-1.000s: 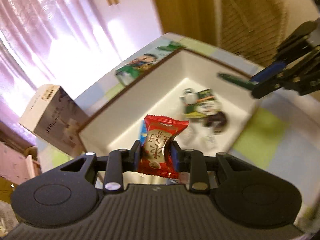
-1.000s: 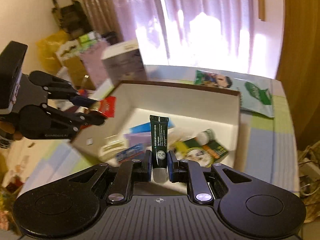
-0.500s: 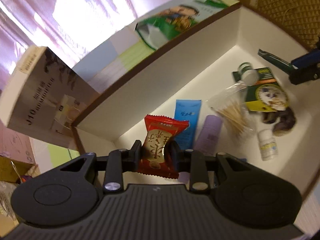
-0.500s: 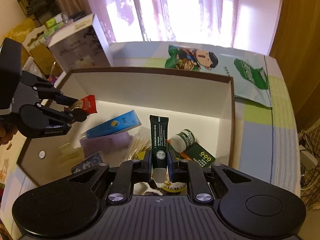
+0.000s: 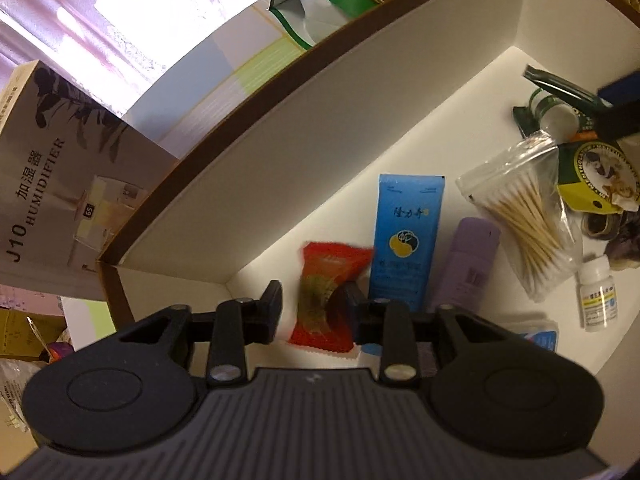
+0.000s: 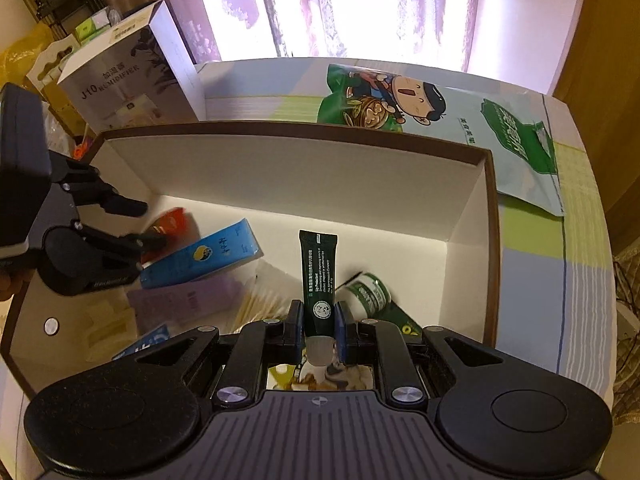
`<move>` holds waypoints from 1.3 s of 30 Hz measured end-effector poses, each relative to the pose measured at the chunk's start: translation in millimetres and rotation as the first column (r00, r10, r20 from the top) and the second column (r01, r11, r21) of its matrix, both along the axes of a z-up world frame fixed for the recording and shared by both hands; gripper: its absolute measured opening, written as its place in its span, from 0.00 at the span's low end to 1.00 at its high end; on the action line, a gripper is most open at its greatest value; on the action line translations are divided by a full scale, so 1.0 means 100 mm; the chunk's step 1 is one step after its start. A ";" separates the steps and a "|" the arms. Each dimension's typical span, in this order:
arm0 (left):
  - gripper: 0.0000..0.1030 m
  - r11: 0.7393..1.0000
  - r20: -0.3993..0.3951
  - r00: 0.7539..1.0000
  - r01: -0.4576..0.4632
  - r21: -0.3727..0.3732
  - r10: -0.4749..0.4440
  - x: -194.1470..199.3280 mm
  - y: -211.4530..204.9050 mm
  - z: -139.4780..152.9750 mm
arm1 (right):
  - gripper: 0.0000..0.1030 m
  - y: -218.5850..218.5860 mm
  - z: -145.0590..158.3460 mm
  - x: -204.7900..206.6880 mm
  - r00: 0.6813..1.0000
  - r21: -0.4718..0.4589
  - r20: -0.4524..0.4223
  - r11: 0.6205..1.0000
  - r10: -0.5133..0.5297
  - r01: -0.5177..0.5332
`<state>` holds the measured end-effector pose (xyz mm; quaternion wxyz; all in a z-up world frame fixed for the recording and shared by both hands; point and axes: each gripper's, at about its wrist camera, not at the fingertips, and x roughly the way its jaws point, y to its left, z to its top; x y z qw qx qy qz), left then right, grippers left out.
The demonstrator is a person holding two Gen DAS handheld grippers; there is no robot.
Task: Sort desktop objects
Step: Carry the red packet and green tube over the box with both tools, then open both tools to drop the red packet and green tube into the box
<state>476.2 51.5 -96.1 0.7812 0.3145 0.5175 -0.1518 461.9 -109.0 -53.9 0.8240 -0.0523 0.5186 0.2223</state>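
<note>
Released since half a second ago: red candy [image 5: 326,296], left gripper [image 5: 310,306] fingers now apart, candy blurred, dropping inside box [image 5: 280,152]. Right gripper [image 6: 318,330] fingers clamped on green tube [image 6: 318,276] above box. Candy sorted; tube pending.

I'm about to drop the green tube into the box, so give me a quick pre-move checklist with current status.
1. Right tool shut on the green tube: ok.
2. Tube over the white box interior: ok.
3. Left tool open, red candy released: ok; candy blurred.
4. Left tool out of the box: not ok.
5. Bare floor below the tube: cannot tell; cotton swab bag and green bottle lie close.
</note>
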 end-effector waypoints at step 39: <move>0.49 0.992 0.078 0.997 -0.008 -0.129 0.018 -0.19 0.19 0.30 | 0.92 0.58 -0.47 0.46 0.927 -0.242 0.056 0.906 0.370 -0.347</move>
